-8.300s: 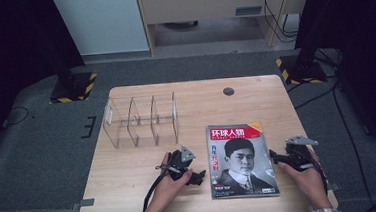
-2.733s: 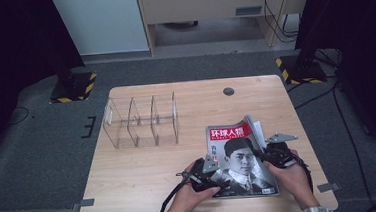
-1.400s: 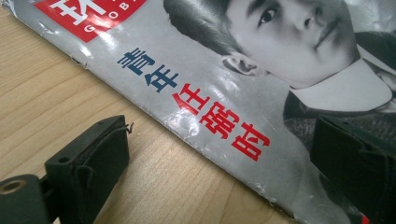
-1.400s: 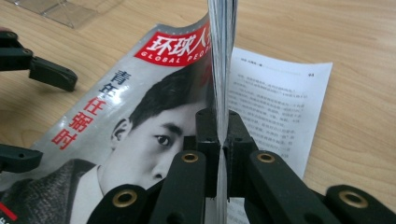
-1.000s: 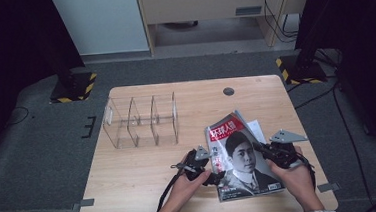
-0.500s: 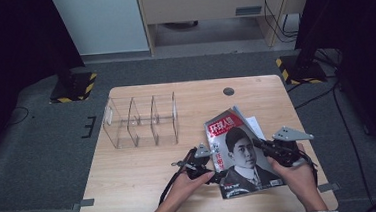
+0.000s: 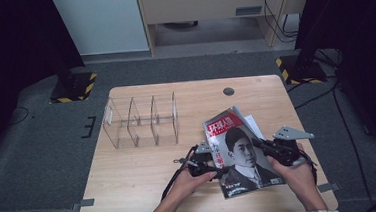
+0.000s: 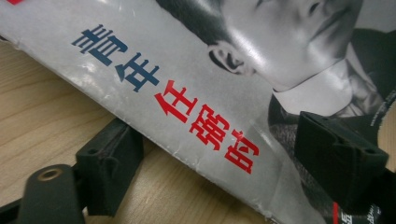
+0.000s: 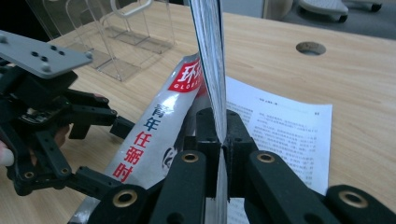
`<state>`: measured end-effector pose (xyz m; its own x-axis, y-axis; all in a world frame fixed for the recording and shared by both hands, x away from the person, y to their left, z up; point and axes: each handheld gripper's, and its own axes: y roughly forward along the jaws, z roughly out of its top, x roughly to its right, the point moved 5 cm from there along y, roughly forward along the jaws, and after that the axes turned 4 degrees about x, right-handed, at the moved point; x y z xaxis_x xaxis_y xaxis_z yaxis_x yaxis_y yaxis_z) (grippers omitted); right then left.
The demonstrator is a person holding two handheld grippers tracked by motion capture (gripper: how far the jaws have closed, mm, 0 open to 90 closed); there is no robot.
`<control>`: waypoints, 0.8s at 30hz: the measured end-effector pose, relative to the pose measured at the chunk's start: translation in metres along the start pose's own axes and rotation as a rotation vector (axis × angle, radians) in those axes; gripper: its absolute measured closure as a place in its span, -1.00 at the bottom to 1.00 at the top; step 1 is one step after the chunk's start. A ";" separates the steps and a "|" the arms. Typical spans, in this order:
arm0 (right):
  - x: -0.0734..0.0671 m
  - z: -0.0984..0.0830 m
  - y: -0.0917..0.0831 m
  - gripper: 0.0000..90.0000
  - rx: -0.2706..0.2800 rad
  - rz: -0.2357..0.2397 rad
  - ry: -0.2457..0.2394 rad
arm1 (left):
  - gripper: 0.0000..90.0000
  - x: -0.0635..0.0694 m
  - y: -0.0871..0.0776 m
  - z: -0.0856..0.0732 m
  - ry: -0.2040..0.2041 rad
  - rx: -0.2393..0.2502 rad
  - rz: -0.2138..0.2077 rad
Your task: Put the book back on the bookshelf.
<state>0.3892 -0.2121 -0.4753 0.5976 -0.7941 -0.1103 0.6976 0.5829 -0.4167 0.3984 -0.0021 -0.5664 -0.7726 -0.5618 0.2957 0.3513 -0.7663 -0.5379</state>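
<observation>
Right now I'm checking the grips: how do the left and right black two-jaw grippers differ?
The right gripper is shut on the red-titled magazine at its page edge; the left gripper stands open, jaws just closing around the spine edge. The right carries a grey plate. Both meet the magazine.

Even overhead light; dark surround; glare on magazine cover [image 8: 261, 60].

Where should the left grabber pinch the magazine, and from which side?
Pinch the magazine's folded spine edge, coming in from its left side. That edge is tilted up off the table, leaving room beneath, and the left gripper's open jaws already sit around it.
</observation>
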 end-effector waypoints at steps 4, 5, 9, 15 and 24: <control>0.007 -0.010 0.010 0.95 -0.039 -0.009 0.021 | -0.58 0.002 0.001 0.000 0.010 -0.002 0.022; 0.008 -0.013 0.013 0.95 -0.051 -0.013 0.026 | -0.57 0.002 0.001 0.000 0.013 -0.003 0.026; 0.013 -0.024 0.022 0.95 -0.111 -0.034 0.023 | -0.45 0.003 0.002 0.000 0.027 -0.001 0.064; 0.029 -0.040 0.031 0.93 -0.180 -0.085 0.050 | -0.35 0.003 0.002 0.000 0.028 0.000 0.089; 0.046 -0.057 0.041 0.45 -0.244 -0.157 0.025 | -0.29 0.005 0.002 0.000 0.048 -0.004 0.117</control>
<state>0.4229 -0.2343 -0.5488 0.4782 -0.8769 -0.0483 0.6630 0.3965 -0.6349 0.3954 -0.0062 -0.5666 -0.7509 -0.6317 0.1925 0.4386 -0.6949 -0.5699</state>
